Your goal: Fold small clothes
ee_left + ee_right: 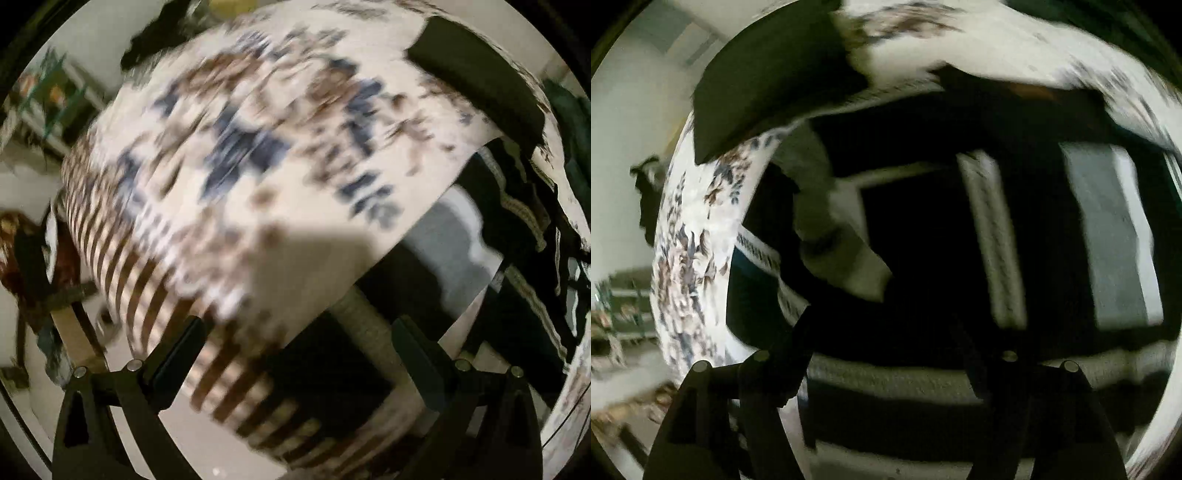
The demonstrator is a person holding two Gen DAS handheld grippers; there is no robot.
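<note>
Left wrist view, heavily smeared by blur. Far left: a green wire rack (55, 92) against a pale wall, details unreadable. Below that, a reddish-brown patterned shape (22, 254), too blurred to name. Across the middle: a cream printed cloth (236, 155) with navy and brown blotches and a brown-striped border, covering a raised surface. At the bottom: left gripper (295, 328) with both fingers spread well apart, released, nothing pinched; striped cloth edge and a dark garment (509, 295) with pale trim lying beneath the gap, no pad seen pressing on either. Upper right: a flat black piece (480, 74) resting on the printed cloth. Right edge: dark garment heaped with cream-banded edges, just beside the printed cloth.

Right wrist view, also blurred. Left: pale wall, then the printed cloth (690, 258) running in a curved band. Upper left: the flat black piece (768, 85) lying over that cloth. Centre to right: the dark garment (923, 240) with light stripes spread wide, filling most of the picture. Bottom: right gripper (897, 339), fingers parted, unclenched, dark striped fabric directly beneath the gap but not seen clamped.
</note>
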